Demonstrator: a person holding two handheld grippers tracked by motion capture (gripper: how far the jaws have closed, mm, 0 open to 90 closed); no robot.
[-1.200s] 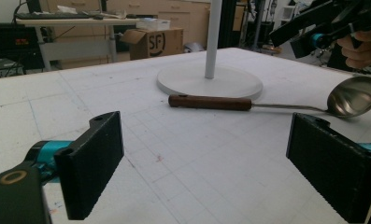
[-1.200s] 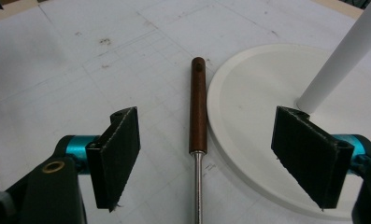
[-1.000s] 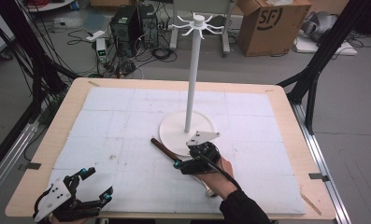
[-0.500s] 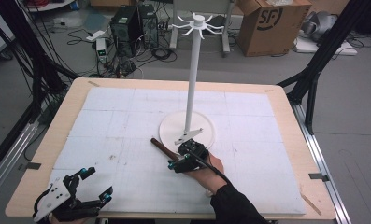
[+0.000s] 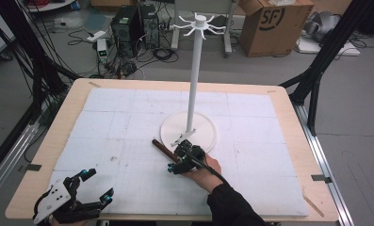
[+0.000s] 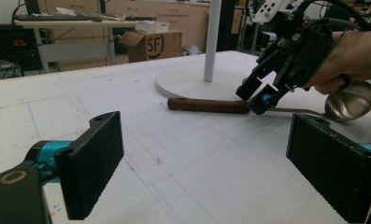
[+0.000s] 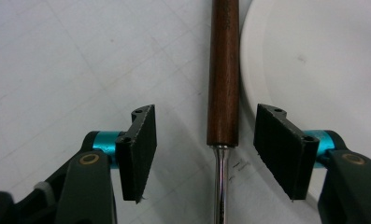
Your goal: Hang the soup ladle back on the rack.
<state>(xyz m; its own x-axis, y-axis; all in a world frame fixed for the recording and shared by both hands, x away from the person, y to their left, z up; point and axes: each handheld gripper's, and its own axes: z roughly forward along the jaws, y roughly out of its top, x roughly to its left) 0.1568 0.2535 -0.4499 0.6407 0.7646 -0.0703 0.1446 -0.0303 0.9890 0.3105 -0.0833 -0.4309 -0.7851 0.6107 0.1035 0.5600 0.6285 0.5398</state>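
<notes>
We work at a wooden table (image 5: 288,101) covered with a white gridded mat (image 5: 118,127), in a room with a cardboard box (image 5: 269,21) and computer gear (image 5: 133,23) on the grey floor behind it. On the mat stands a tall white hook stand (image 5: 194,70), its round base (image 5: 201,127) near the middle of the table.

The ladle (image 7: 224,70) lies flat on the mat just in front of that base. Its dark wooden handle (image 5: 165,149) points toward the left and far side, a thin metal shaft (image 7: 220,186) joins it, and the left gripper view shows the shiny bowl (image 6: 351,100) under the person's right hand (image 5: 204,168).

Our right gripper (image 5: 175,165) is low over the ladle, right where wood meets metal. In the right gripper view its two black pads (image 7: 139,149) stand wide apart on either side of the handle end, with clear gaps both sides, so it has hold of nothing. The white base sits just beyond the right-hand pad.

Our left gripper (image 5: 97,188) rests at the near left corner of the table, well apart from the ladle. Its jaws are spread wide too, with only bare mat between them in the left gripper view.
</notes>
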